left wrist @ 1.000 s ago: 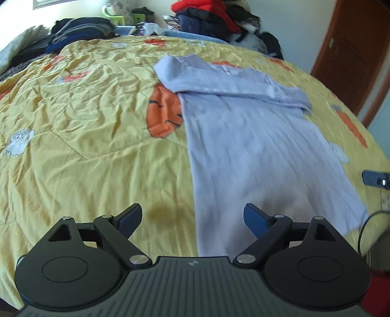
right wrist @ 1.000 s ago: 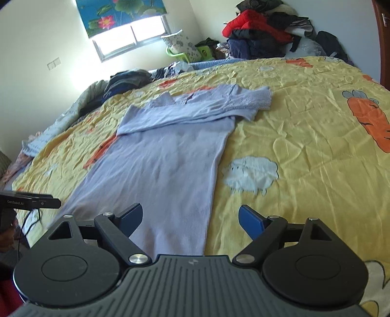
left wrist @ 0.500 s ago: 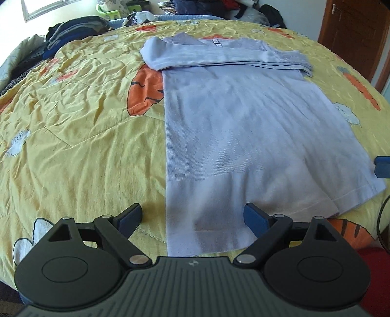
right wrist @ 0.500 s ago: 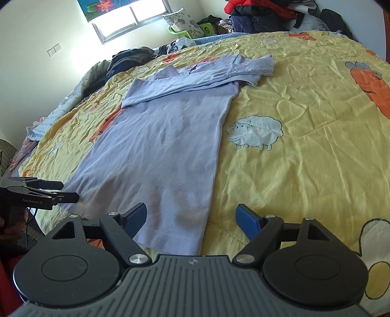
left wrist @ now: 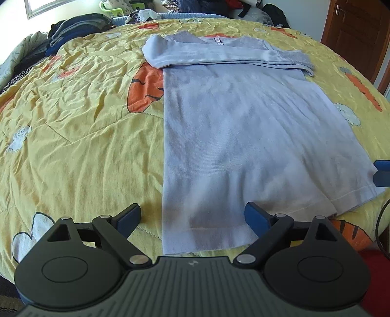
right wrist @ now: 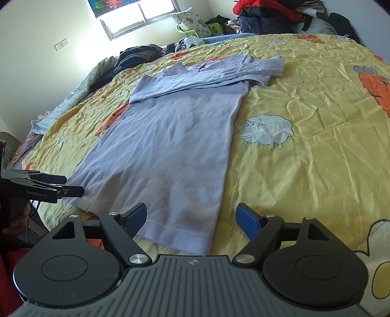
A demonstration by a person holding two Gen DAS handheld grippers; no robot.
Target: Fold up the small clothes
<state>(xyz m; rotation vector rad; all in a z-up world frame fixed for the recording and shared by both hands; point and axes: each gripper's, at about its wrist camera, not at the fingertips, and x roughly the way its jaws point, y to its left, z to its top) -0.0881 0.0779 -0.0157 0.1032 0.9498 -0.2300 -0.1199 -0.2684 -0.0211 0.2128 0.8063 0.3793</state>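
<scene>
Yellow cartoon-print bed quilt [left wrist: 73, 146] carried the lilac top [left wrist: 243, 136], lying flat, sleeves already folded across the chest. Left gripper [left wrist: 192, 215] and right gripper [right wrist: 191, 217] hovered at hem corners, fingers spread, empty. Lengthwise folds judged remaining.

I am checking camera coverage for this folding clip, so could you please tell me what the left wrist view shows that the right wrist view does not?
Only the left wrist view shows the wooden door and the open left gripper from behind. Only the right wrist view shows the window, the wall switch, the red jacket and the open right gripper from behind. Both show the lavender shirt lying flat on the yellow quilt, sleeves folded across its top, with neither gripper holding it.
</scene>
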